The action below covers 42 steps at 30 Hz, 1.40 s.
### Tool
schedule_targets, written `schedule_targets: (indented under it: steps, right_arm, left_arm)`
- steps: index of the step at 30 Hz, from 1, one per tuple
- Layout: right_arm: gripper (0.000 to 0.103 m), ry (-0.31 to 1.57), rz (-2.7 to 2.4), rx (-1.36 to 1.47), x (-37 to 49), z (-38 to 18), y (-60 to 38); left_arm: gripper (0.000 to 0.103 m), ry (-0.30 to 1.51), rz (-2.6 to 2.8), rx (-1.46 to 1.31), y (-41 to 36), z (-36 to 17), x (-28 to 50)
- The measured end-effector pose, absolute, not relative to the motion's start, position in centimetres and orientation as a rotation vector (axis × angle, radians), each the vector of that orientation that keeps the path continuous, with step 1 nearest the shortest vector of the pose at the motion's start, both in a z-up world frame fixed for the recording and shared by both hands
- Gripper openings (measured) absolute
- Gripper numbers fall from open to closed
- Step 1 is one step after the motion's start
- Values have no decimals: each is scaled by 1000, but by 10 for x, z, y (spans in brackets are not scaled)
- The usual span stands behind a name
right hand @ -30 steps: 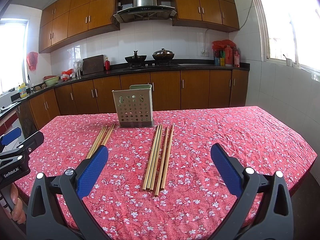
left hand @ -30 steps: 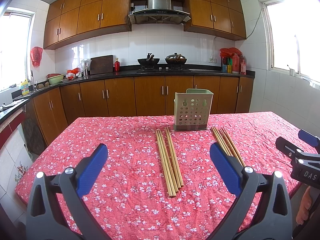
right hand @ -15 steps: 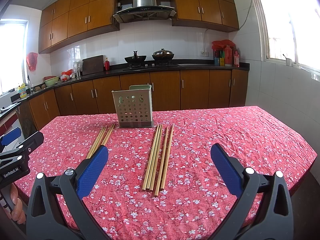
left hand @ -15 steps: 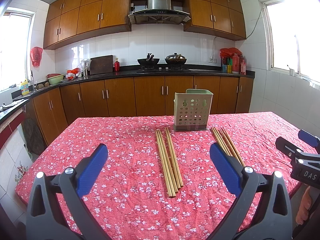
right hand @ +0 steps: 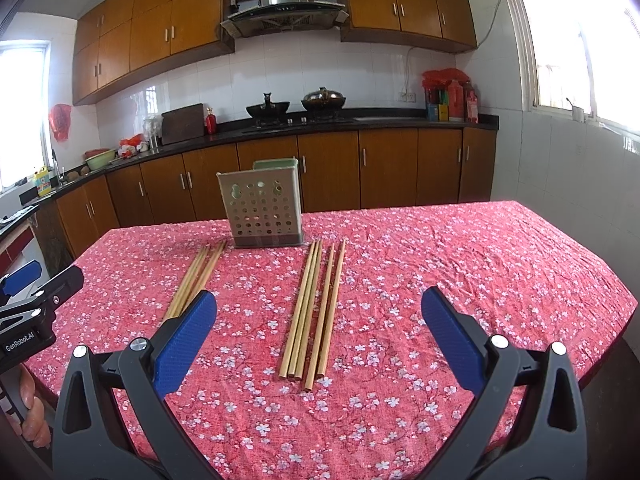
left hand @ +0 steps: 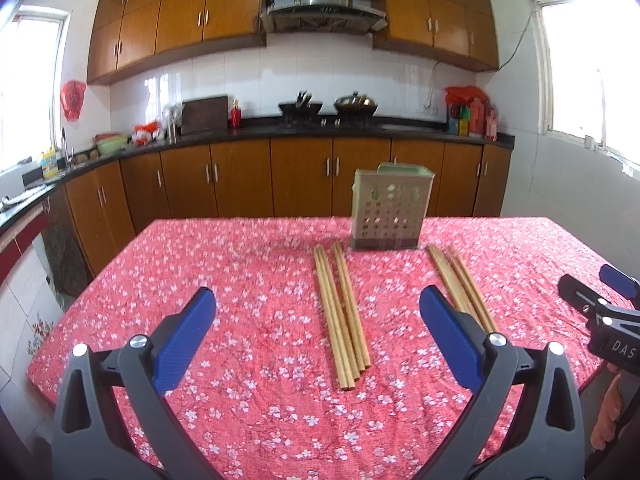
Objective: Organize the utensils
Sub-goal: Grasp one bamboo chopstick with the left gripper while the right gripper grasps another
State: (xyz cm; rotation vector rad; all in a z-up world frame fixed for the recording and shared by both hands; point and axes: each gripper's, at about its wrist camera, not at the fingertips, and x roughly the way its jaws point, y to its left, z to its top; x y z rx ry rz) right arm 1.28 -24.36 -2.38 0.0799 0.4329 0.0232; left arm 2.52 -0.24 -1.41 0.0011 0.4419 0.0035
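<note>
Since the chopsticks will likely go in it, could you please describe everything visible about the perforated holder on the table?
The pale green perforated plastic utensil holder is a boxy open-topped caddy with rows of round holes in its front wall and a darker base. It stands upright on the red floral tablecloth at the table's far side, between the far ends of two bundles of wooden chopsticks. Nothing can be seen inside it and neither claw touches it.

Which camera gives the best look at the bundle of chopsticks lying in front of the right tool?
The right wrist view: that bundle lies whole and sharp between its fingers, individual sticks separable. The left wrist view shows the same bundle off to the right, blurred, its near part hidden behind the left tool's finger.
</note>
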Motion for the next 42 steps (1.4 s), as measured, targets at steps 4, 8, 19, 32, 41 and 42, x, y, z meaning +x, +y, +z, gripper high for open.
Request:
schedule_targets:
  steps: [4,8,19,32,41,42]
  right_arm:
    - [96,541,1,92,45,-39,-253]
    - [69,656,-6,129,82,-58,-263]
    - [21,880,46,168,159,-106,-255]
    - [8,898,9,149,172,-121,-267]
    - [8,887,1,117,170,-121,-262]
    - [8,886,-5,112,170,-121,-262]
  left_arm:
    - [99,559,35,-59,15,-27,53]
    - [99,653,53,-108,33,-38,77]
    - [61,835,-17,-154,42,-74,129]
    - [23,945,-143,-145,22,-97,155]
    - [18,987,-111,-82,17,-105,161]
    - [17,986,-103,-77,17,-106,161]
